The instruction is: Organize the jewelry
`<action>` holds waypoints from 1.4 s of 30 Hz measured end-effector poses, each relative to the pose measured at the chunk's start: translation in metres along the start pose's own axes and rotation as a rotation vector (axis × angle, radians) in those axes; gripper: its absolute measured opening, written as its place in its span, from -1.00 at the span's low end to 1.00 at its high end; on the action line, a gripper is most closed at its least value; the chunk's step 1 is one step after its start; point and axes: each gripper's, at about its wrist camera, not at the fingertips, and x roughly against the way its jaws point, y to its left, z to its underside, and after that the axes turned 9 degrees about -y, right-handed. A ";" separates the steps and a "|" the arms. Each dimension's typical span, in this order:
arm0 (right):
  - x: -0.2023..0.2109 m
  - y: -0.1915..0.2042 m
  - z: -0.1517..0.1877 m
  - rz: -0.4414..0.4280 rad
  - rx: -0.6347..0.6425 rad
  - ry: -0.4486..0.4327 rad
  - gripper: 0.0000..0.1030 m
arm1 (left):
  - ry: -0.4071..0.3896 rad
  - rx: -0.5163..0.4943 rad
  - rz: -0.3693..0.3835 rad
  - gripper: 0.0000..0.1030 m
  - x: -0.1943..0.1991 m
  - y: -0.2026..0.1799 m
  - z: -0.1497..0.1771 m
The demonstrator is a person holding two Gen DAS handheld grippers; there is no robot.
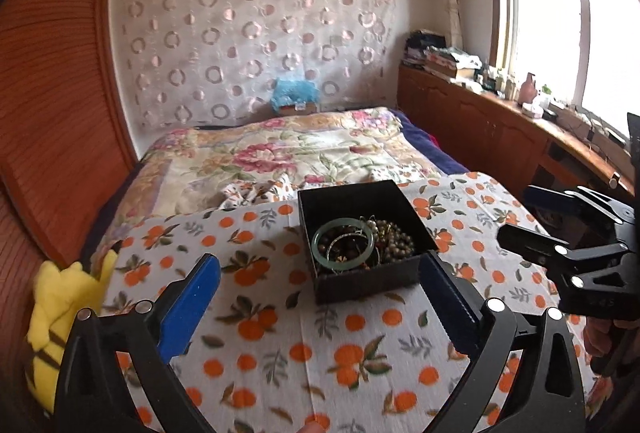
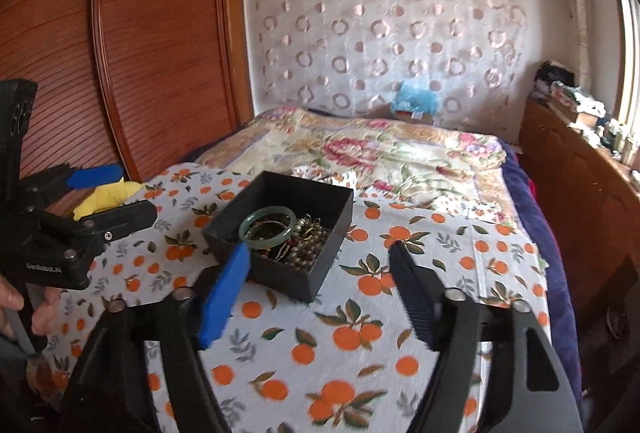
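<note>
Left wrist view: your left tongs stand wide, nothing between the pads, backed off just short of the black box. The box sits on the orange-print cloth spread over the bed. Inside it, a green bangle lies on top of a tangle of beaded bracelets. All the jewelry in view is in the box, none loose on the cloth, so collecting looks done. Right tongs show at the frame's right edge, also spread and empty.

Right wrist view: right tongs wide, pads either side of the box's near corner but not touching. Bangle rests at the left of the pile. Left tongs hang open beside the yellow plush toy, well apart from the box. My read: both sets are parked clear so the contents stay undisturbed.
</note>
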 end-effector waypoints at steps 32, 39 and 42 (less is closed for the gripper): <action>0.088 0.016 0.015 0.117 -0.105 -0.130 0.95 | -0.079 0.052 -0.113 0.85 0.085 0.010 0.018; 0.088 0.013 0.017 0.123 -0.104 -0.130 0.95 | -0.083 0.053 -0.113 0.85 0.086 0.008 0.015; 0.087 0.012 0.017 0.123 -0.103 -0.131 0.95 | -0.083 0.054 -0.112 0.85 0.086 0.008 0.015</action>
